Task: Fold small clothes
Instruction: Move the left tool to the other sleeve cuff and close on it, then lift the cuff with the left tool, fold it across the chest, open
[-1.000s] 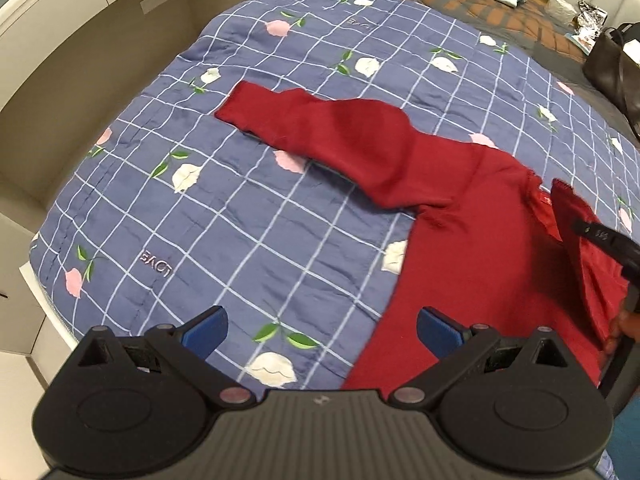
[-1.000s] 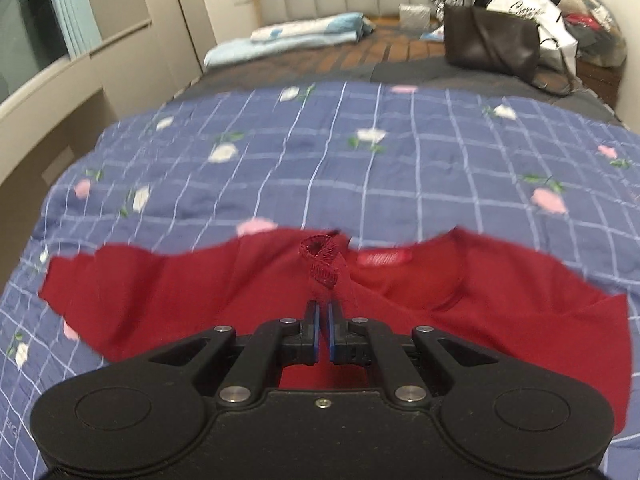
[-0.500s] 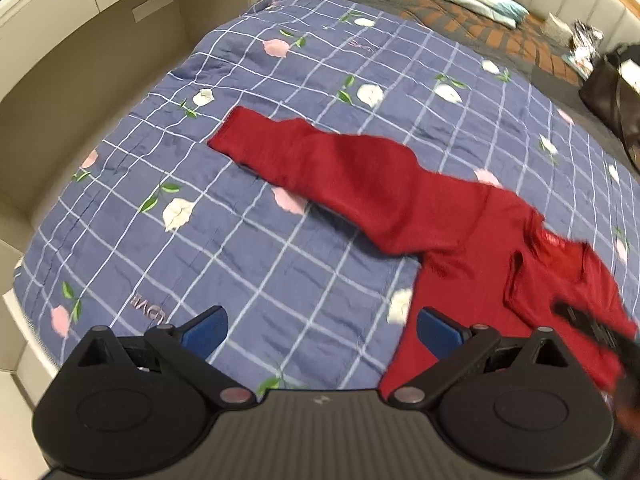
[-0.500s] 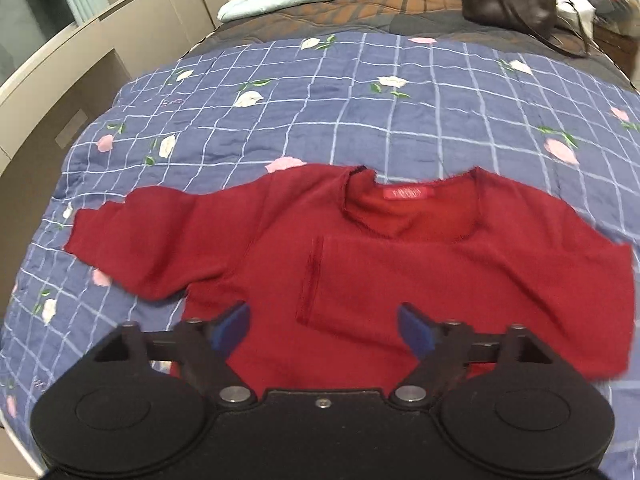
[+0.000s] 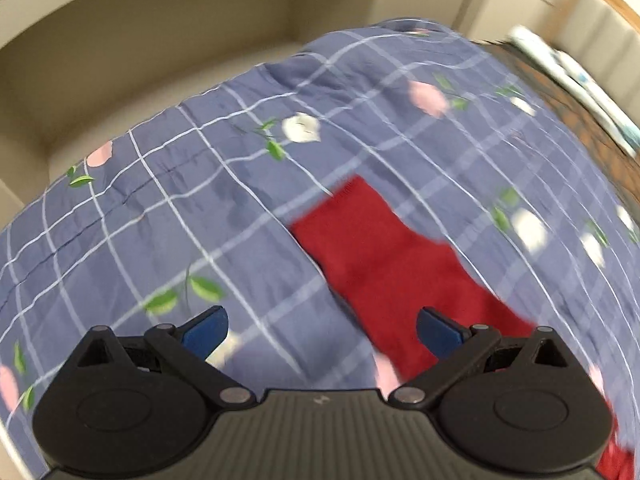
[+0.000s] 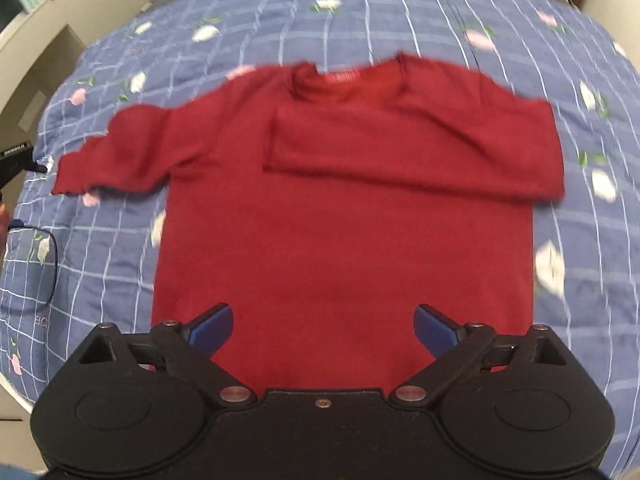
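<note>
Below, blue floral quilt (image 6: 360,8) under red sweater (image 6: 344,232), beige wall (image 5: 120,60).

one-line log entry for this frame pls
phase: sleeve folding | red sweater: flat on quilt, one sleeve folded across chest | left gripper: open | right gripper: open
</note>
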